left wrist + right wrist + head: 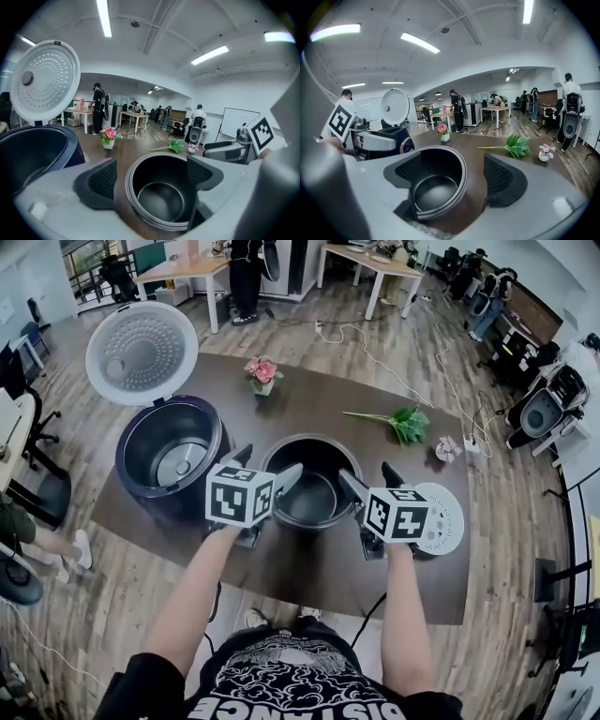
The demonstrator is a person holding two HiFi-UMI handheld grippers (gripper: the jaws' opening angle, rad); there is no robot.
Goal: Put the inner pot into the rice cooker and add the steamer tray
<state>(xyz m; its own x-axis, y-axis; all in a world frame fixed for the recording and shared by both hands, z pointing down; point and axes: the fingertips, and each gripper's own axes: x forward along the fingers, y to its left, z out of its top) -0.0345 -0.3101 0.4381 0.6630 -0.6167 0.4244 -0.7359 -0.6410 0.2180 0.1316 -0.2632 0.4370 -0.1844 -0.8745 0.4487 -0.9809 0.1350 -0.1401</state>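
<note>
Your left gripper (267, 468) and right gripper (370, 476) flank the inner pot (314, 498), both with fingers spread, not pinching it. The inner pot stands on the worktop (309, 409) beside the open rice cooker (169, 451).

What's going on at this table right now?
A person holds a gripper in each hand. The left gripper and right gripper, both open, sit at opposite sides of the inner pot on the table, gripping nothing yet. The rice cooker stands to its left, lid up and empty; the steamer tray lies to the pot's right.
</note>
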